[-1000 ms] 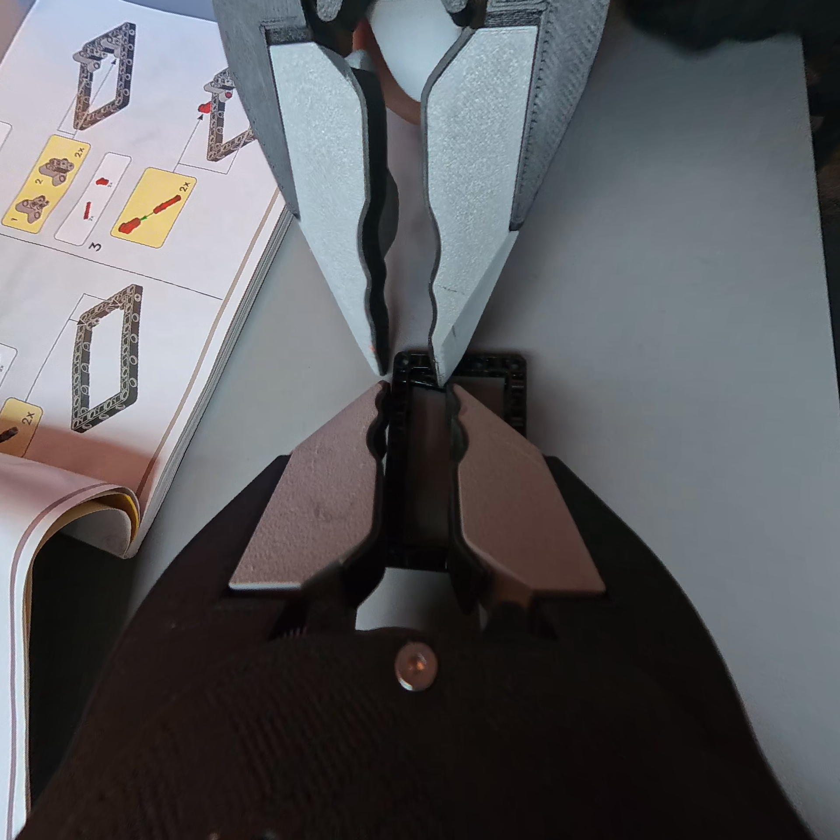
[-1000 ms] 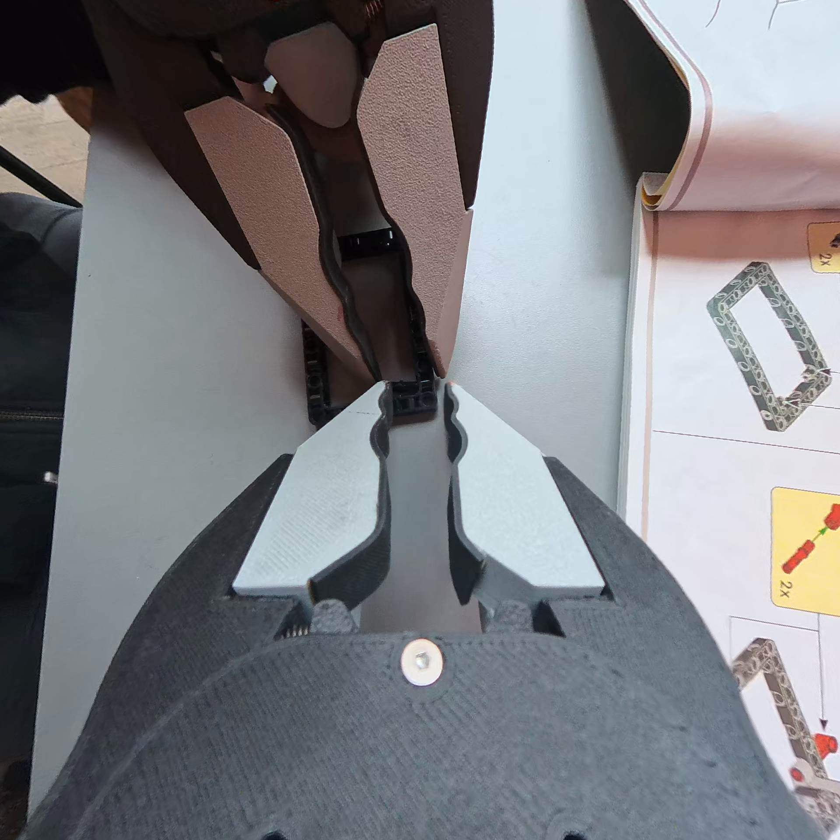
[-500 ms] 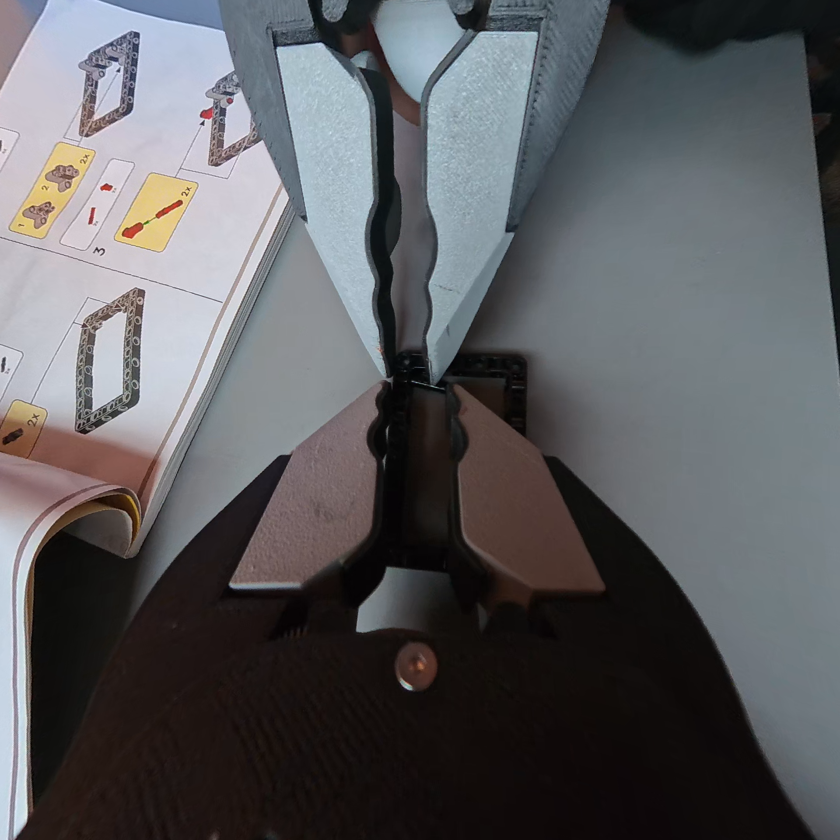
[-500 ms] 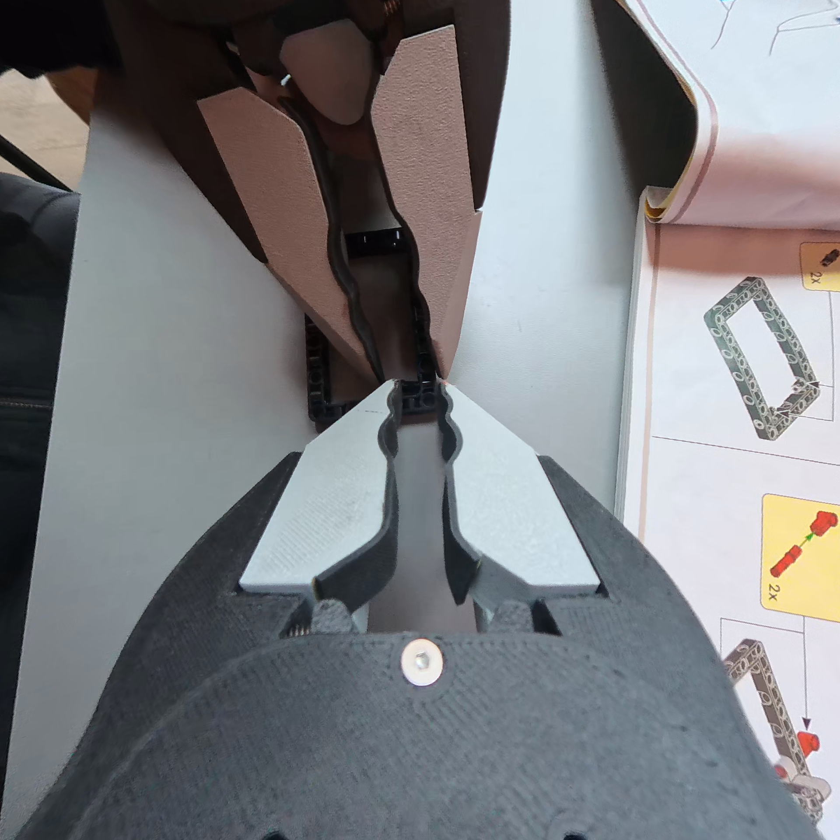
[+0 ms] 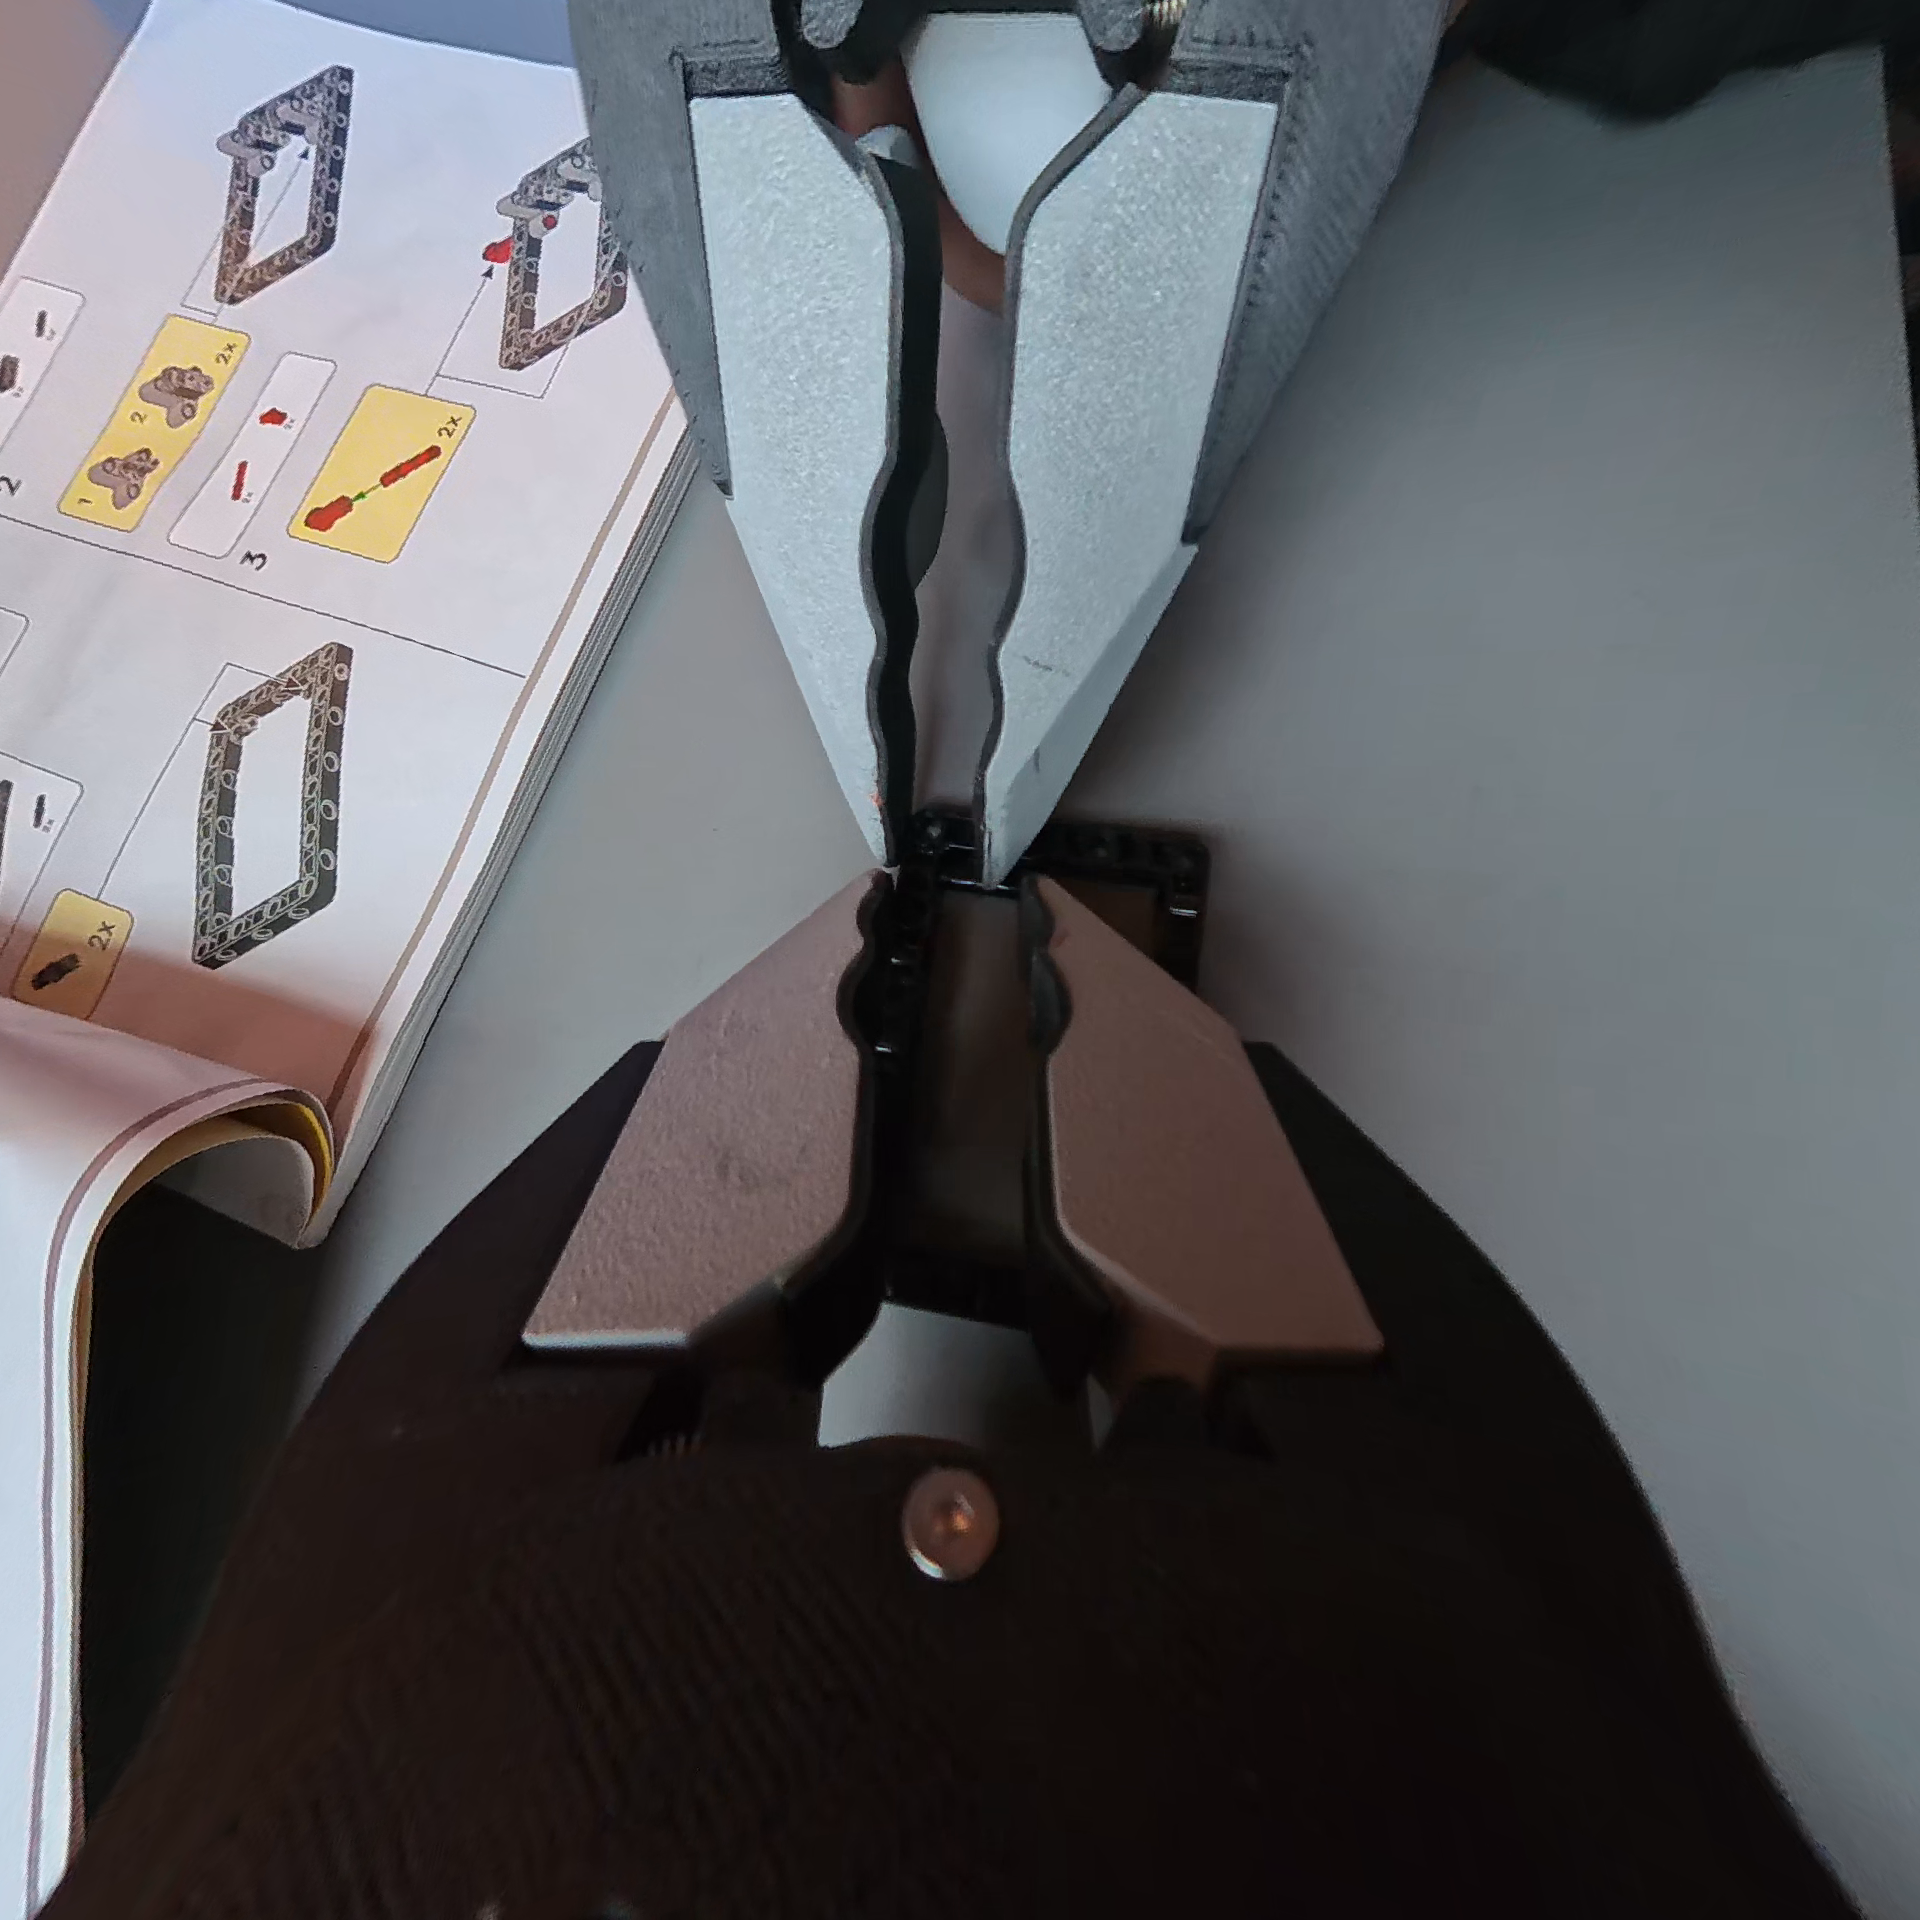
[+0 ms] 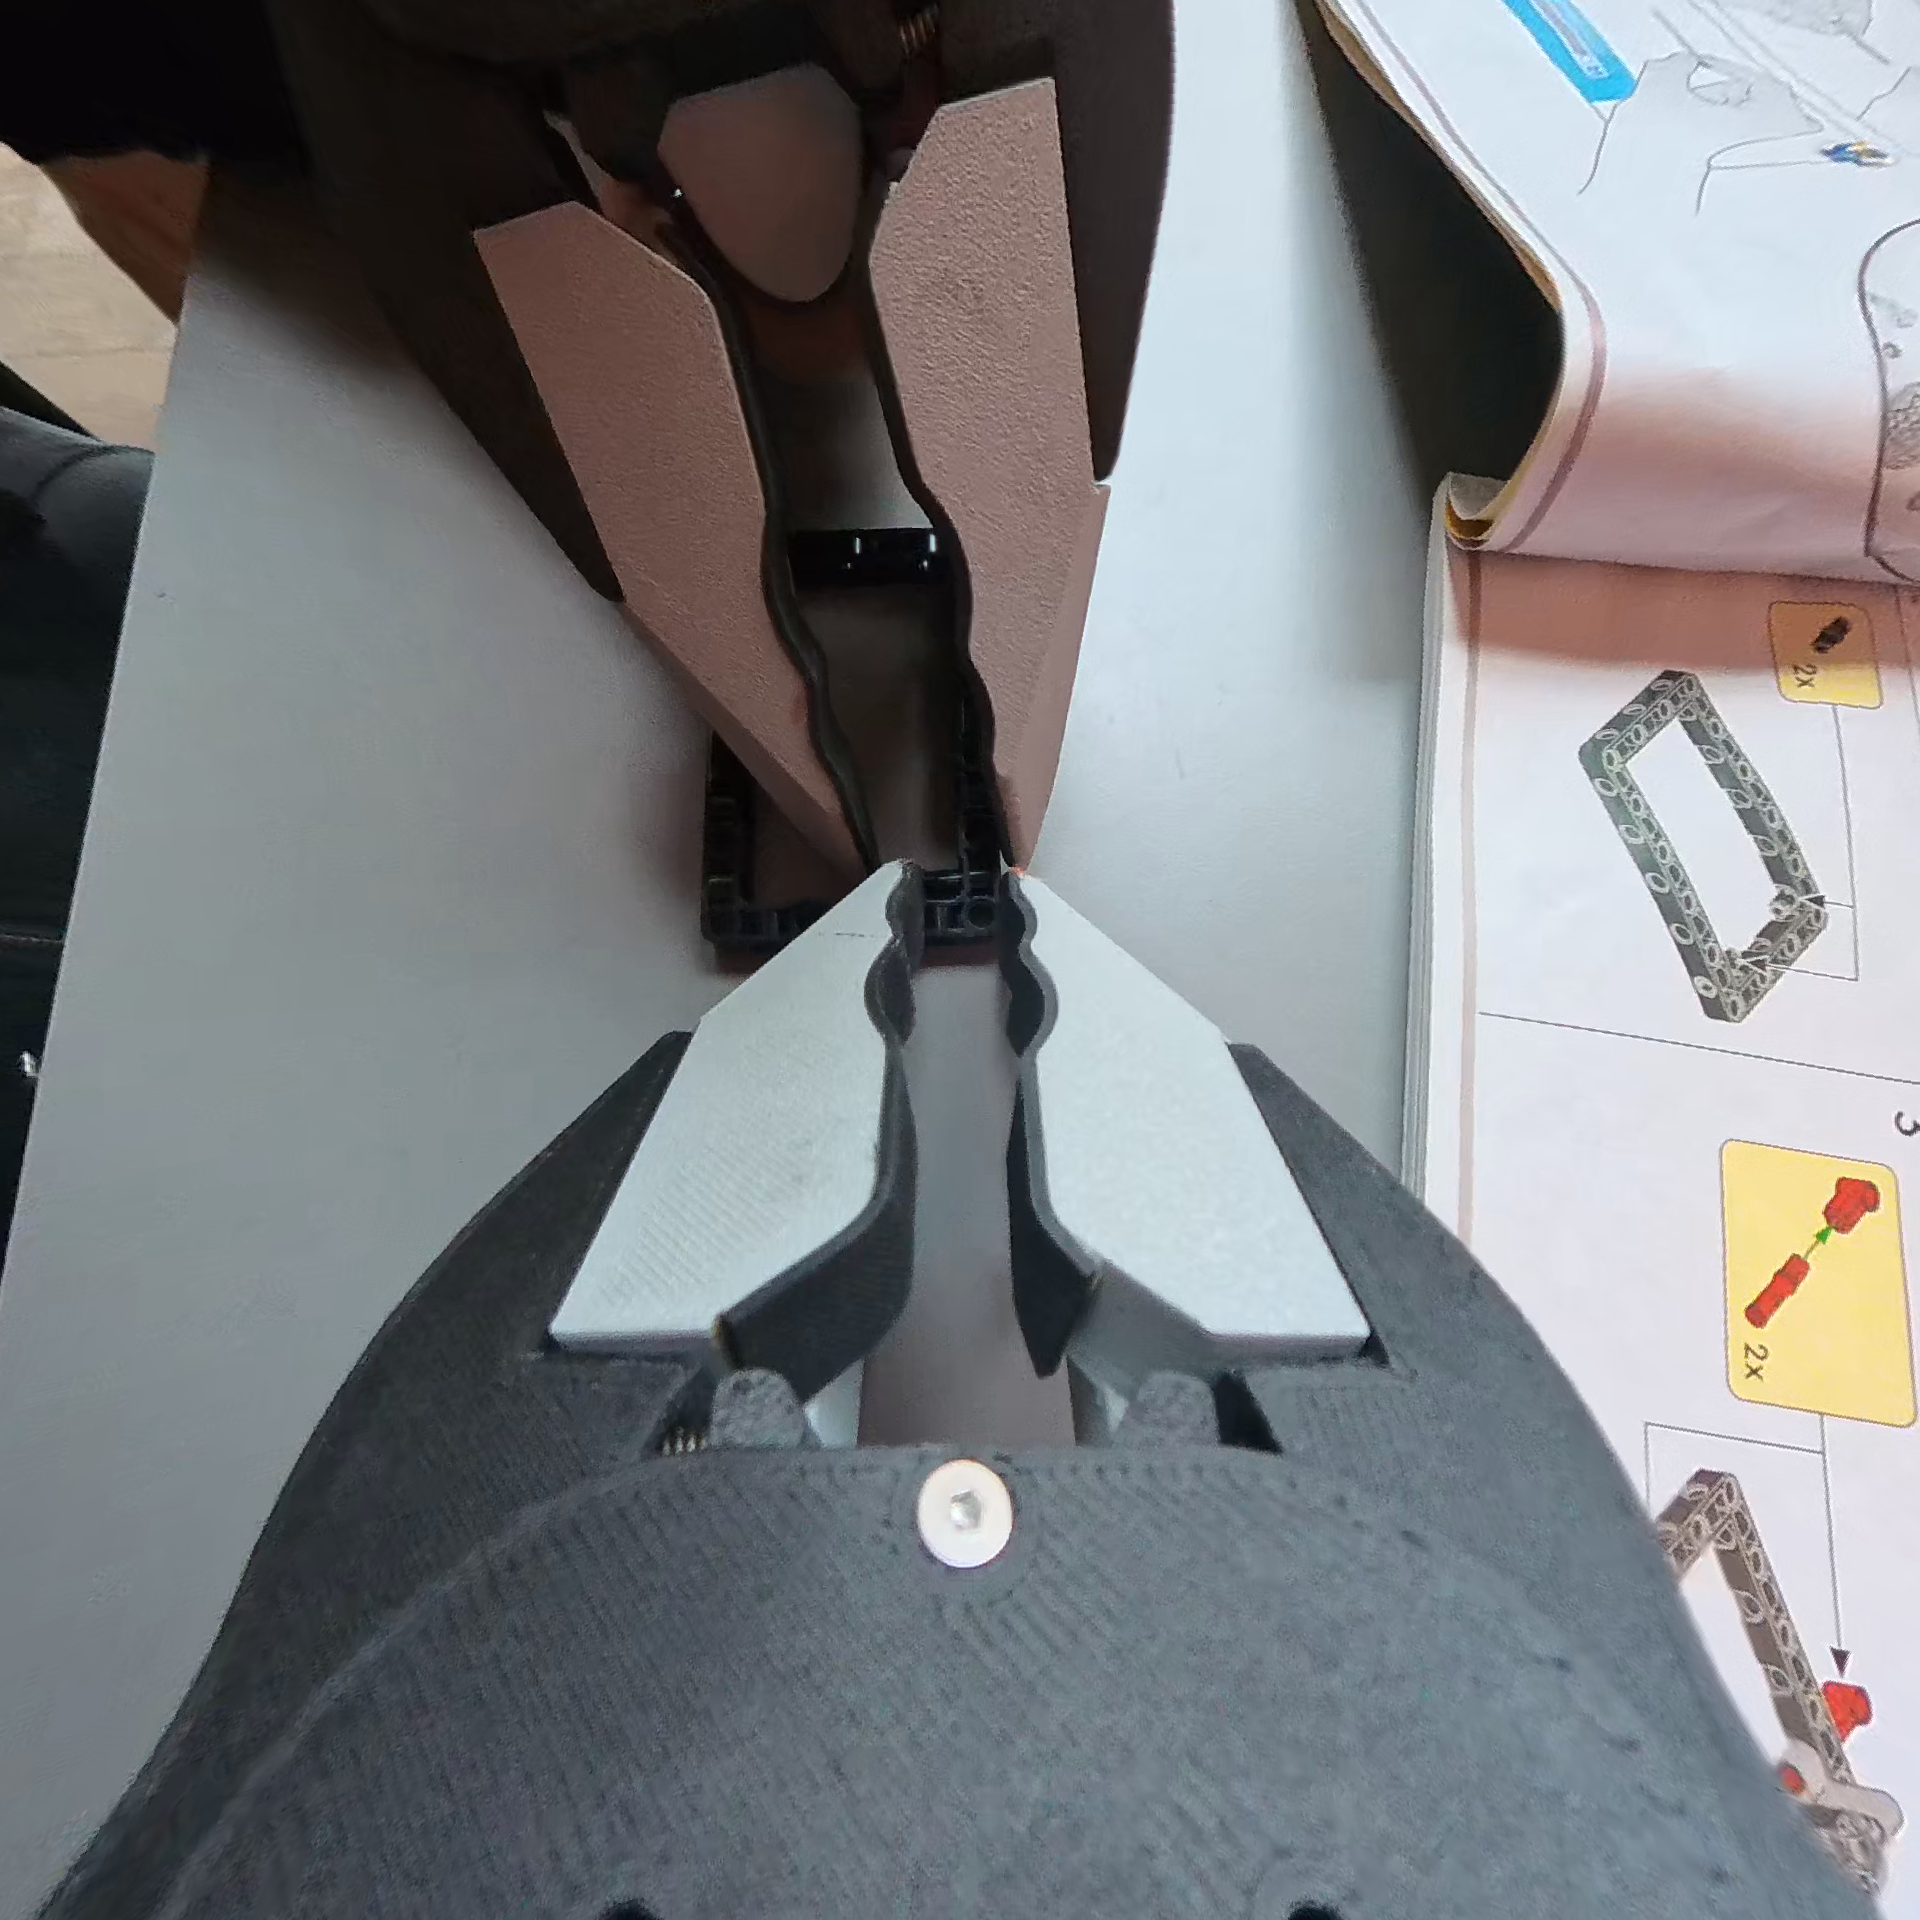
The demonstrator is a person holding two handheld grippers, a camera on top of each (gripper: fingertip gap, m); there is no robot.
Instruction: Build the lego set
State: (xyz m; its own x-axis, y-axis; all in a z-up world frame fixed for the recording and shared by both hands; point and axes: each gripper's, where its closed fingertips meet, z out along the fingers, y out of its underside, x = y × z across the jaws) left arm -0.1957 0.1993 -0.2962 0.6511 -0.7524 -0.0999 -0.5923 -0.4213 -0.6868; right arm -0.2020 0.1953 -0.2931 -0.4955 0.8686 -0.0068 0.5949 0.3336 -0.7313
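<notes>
Frame: black, rectangular, holed, glossy plastic | left gripper clamps 6 o'clock rail | right gripper pinches 12 o'clock corner

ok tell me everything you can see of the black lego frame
The frame is a glossy black rectangular plastic piece, open in the middle, with holes along its beams. It lies flat on the grey table, beside the booklet. The left gripper has one long beam between its jaws; the right gripper closes on a corner at the short end. Much of it is hidden under the jaws.
</notes>
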